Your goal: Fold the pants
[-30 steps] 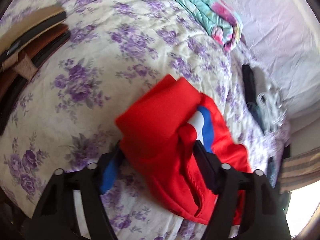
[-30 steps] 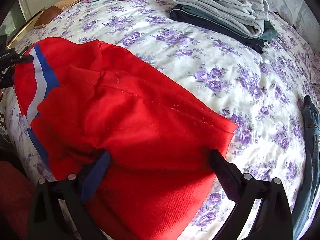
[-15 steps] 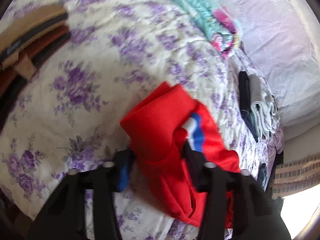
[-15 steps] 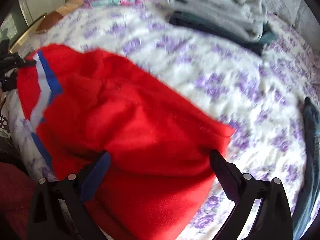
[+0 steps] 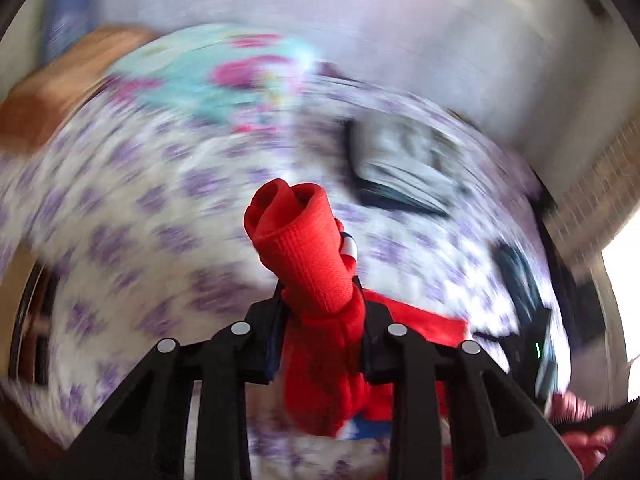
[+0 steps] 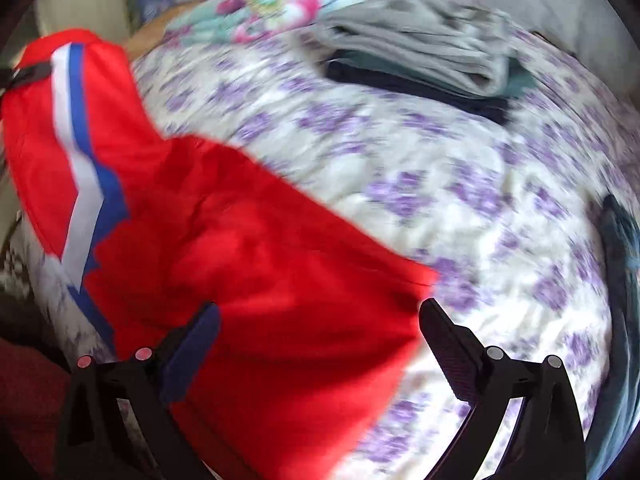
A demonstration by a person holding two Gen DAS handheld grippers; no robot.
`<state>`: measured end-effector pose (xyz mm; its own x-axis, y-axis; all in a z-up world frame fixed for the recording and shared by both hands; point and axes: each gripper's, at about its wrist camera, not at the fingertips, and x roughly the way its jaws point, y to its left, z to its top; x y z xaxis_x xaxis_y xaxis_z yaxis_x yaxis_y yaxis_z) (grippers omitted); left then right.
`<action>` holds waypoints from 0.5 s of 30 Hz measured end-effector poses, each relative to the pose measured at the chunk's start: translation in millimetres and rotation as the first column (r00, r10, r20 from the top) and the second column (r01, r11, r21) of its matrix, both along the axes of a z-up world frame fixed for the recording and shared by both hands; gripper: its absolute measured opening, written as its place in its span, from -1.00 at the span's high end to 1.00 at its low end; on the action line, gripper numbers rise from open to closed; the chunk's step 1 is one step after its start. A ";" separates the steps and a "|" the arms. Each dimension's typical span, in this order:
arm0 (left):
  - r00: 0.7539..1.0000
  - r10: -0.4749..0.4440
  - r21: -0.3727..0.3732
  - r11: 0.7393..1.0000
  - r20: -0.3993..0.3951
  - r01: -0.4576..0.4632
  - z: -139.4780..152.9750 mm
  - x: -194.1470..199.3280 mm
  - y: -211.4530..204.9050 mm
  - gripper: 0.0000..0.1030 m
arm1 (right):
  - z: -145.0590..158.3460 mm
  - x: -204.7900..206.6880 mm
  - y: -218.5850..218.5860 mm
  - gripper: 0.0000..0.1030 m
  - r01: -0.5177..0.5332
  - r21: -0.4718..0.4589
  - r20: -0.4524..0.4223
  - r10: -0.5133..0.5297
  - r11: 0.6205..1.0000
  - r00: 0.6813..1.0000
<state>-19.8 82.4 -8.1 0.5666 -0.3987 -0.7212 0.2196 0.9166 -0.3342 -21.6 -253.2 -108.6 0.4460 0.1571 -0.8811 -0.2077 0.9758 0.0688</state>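
Left tongs [image 5: 320, 300]: tilted downward above the bed [image 5: 160, 208], jaws closing, pinching a bunched red cuff of the pants [image 5: 304, 240].
Pants: one end raised at the left in the right view, the rest spread across the flowered bed.
Right tongs [image 6: 320, 316]: angled steeply down, jaws spread wide over the red cloth, not gripping.

Red pants [image 6: 280, 280] with white-blue stripe drape across floral bed [image 6: 460, 208]. Right gripper [image 6: 320, 324] fingers spread wide over the fabric. Grey folded clothes [image 6: 420, 48] behind.
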 end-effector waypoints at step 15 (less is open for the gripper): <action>0.786 -0.600 -0.052 0.799 -0.148 0.600 -44.8 -10.2 -177.8 -0.70 | 11.5 -71.0 -114.2 -0.93 0.384 0.280 -0.026 -0.393 0.880 0.919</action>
<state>-30.0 -95.4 -52.9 0.0983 -0.6237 -0.7755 0.6721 0.6163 -0.4105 -92.6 -367.4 -97.1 0.5475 0.1983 -0.8130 0.1779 0.9218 0.3446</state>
